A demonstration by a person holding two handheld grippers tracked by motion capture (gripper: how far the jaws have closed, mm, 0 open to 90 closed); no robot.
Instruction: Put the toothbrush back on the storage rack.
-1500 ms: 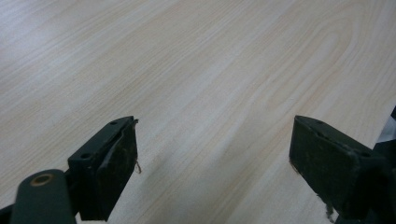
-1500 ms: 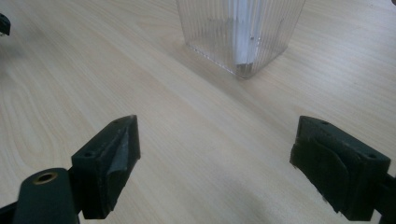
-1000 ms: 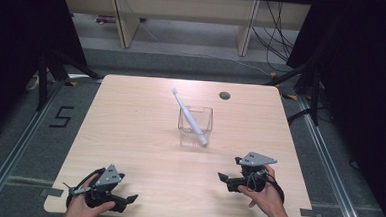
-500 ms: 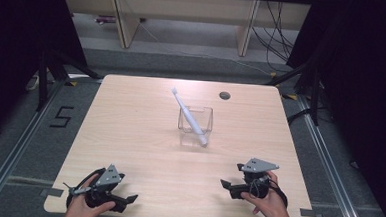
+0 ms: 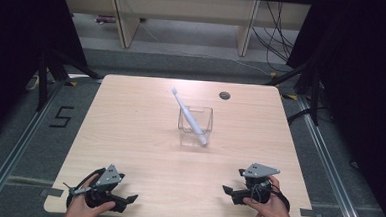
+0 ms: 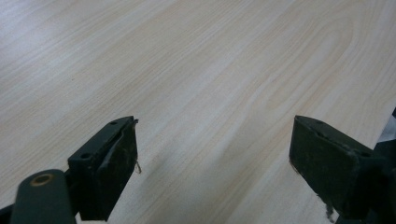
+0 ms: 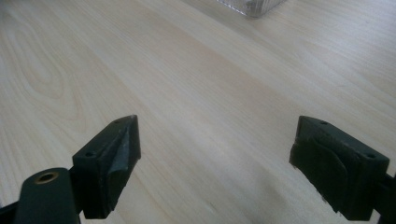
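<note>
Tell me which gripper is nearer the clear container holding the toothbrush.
Right. The right gripper sits at the table's near edge, just right of the clear container. The left gripper sits at the near-left corner, farther off. Both are open and apart from it.

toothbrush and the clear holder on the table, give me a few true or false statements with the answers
1. The toothbrush leans tilted in the clear holder. True.
2. The left gripper is shut on the toothbrush. False: its jaws stand wide open over bare table, near the front edge.
3. The clear holder stands about mid-table, apart from both grippers. True.
4. The right gripper has its jaws closed. False: they stand wide apart with nothing between them.
5. The toothbrush lies flat on the table. False: it stands slanted in the holder, one end sticking up over the rim.
</note>
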